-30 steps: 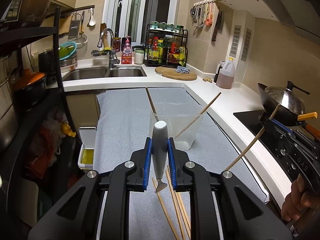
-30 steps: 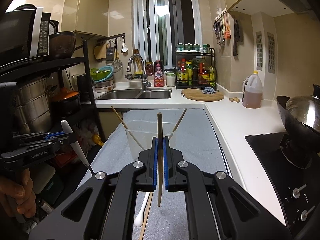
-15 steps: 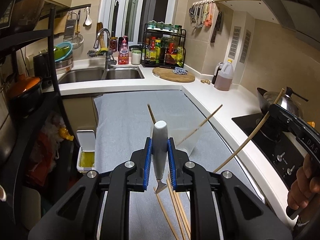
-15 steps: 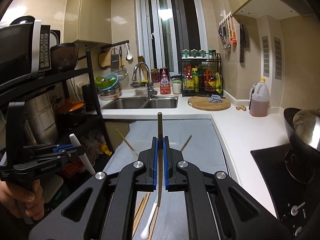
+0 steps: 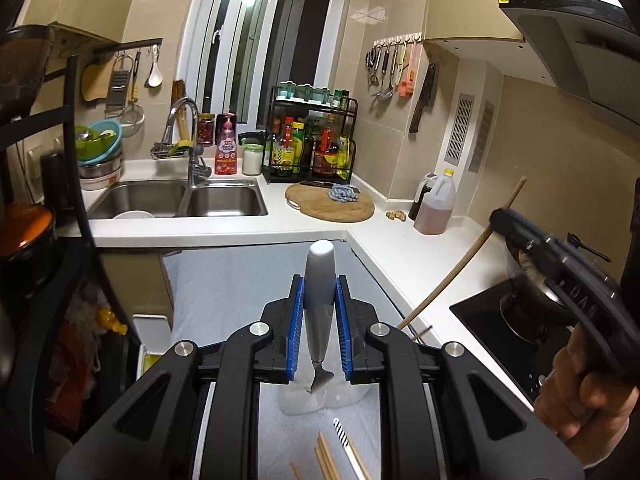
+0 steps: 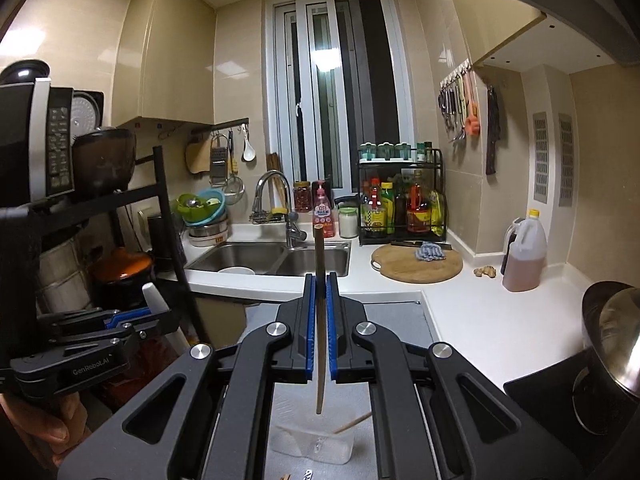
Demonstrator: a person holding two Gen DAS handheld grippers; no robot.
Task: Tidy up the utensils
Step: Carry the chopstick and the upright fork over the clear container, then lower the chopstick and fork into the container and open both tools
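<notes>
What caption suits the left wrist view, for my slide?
Left gripper shut on a white-handled utensil above the clear container.

Both grippers are built in matte black plastic, with blue ribbed fingers and silver round screws; "GenRobot.AI" is printed on one.

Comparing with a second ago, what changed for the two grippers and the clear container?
Both grippers rose: the clear container slid from ahead of the jaws to beneath them. Unchanged: left gripper still clamps the white-handled utensil, right gripper still clamps its chopstick; loose chopsticks stay on the mat.
</notes>
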